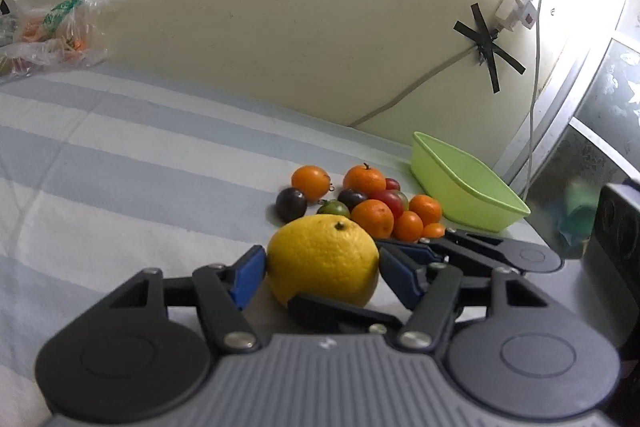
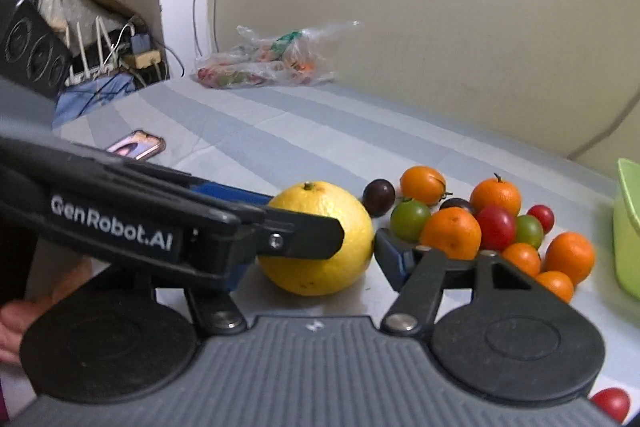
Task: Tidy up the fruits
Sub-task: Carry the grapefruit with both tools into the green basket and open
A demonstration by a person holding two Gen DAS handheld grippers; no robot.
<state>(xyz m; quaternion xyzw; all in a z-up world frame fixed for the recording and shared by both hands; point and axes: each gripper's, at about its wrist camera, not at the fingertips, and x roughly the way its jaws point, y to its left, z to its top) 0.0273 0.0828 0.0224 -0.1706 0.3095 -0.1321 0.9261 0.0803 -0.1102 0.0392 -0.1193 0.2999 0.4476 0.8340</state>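
Note:
A big yellow citrus fruit rests on the striped cloth. Both grippers close around it from opposite sides. My left gripper has a blue pad on each side of it, touching or nearly so. My right gripper also brackets it, and the left gripper's finger crosses in front. Behind lies a pile of small oranges, dark plums, red tomatoes and green tomatoes. A light green tub stands right of the pile.
A plastic bag of produce lies by the wall at the far left. A phone lies on the cloth. A red tomato sits at the near right. Speakers and cables stand beyond the cloth's left end.

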